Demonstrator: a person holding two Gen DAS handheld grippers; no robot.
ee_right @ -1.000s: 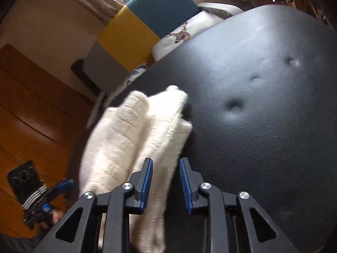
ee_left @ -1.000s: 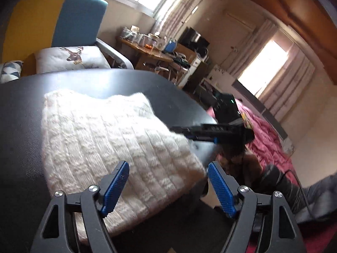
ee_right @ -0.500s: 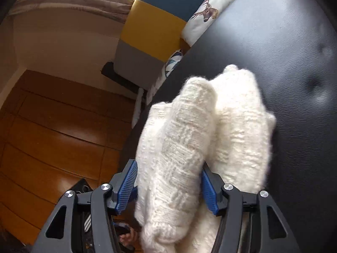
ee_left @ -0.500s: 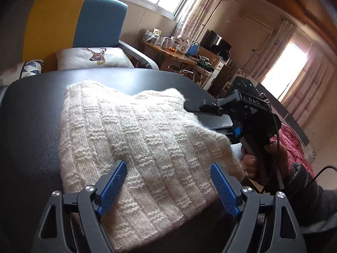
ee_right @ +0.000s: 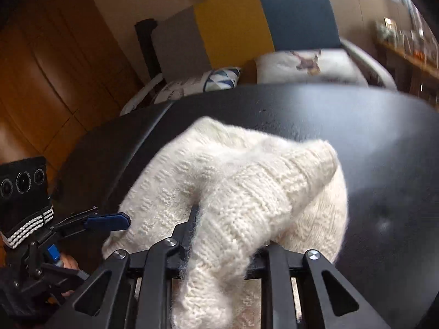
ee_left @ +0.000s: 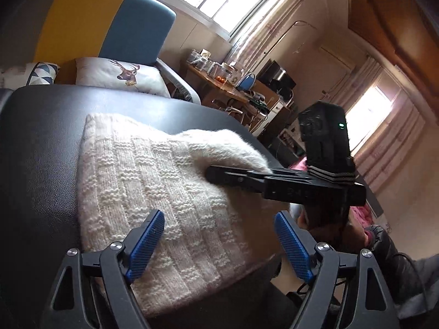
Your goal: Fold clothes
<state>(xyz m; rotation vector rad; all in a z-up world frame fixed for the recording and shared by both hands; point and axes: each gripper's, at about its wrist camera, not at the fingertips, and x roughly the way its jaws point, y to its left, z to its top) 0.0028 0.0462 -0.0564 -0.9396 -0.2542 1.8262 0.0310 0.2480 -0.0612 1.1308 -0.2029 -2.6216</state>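
Note:
A white knitted sweater (ee_left: 153, 181) lies folded on a black padded table (ee_left: 41, 164). My left gripper (ee_left: 219, 246) hovers open over the sweater's near edge, its blue pads (ee_left: 145, 246) wide apart and holding nothing. In the left wrist view my right gripper (ee_left: 236, 176) reaches in from the right onto the sweater's raised right side. In the right wrist view my right gripper (ee_right: 230, 238) is shut on a thick fold of the sweater (ee_right: 247, 192), which bulges up and hides the fingertips. The left gripper (ee_right: 107, 220) shows at the sweater's left edge.
A yellow and blue armchair (ee_left: 104, 24) with a deer cushion (ee_left: 120, 76) stands behind the table. A cluttered wooden desk (ee_left: 219, 87) is at the back right. Pink bedding (ee_left: 362, 213) lies low on the right. A wooden wardrobe (ee_right: 55, 68) is to the left.
My right gripper has closed on the sweater's thick fold and turned to face across the table. The left gripper stays open over the near edge, and its view has shifted slightly.

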